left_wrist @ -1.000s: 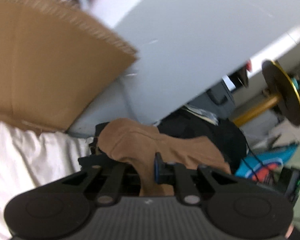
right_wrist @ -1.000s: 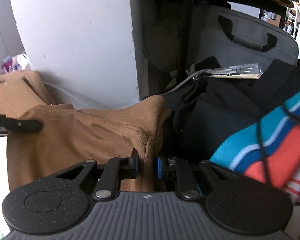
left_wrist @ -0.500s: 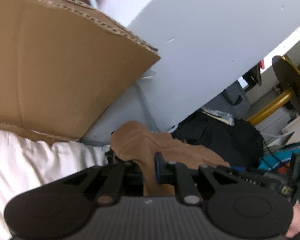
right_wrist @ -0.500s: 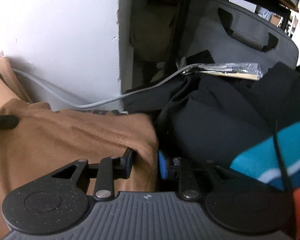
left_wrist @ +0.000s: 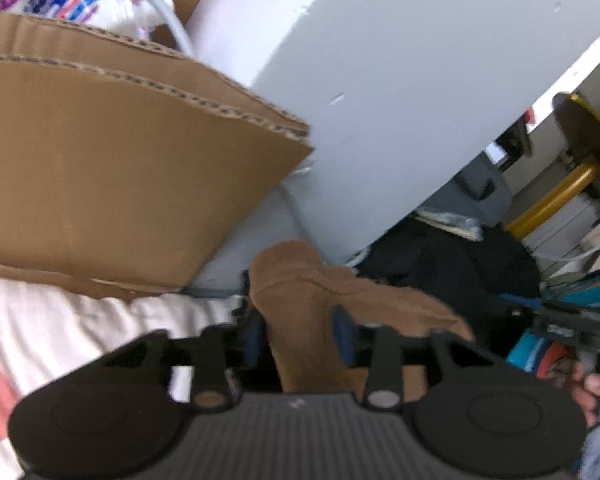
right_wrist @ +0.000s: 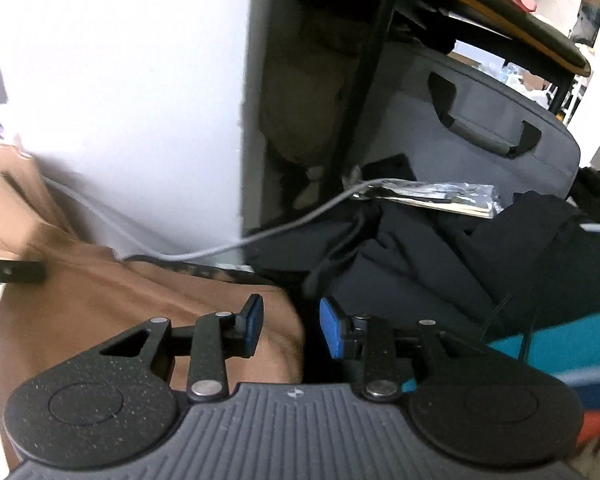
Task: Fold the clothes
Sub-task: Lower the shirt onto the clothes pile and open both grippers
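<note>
Leftmost, a corrugated cardboard sheet (left_wrist: 120,168) leans on the white wall panel (left_wrist: 400,80), above a pale bedsheet (left_wrist: 60,328). Left gripper (left_wrist: 300,336): fingers apart, with a bunched fold of the brown garment (left_wrist: 300,292) standing between the blue pads; contact is not clear. Right wrist view: brown garment (right_wrist: 100,312) spread at lower left, a grey cable (right_wrist: 260,236) trailing beyond it. Right gripper (right_wrist: 290,330): fingers parted, the garment's edge under the left pad and not pinched. Dark clothing (right_wrist: 440,256) piled right, a grey bag (right_wrist: 480,136) behind.
</note>
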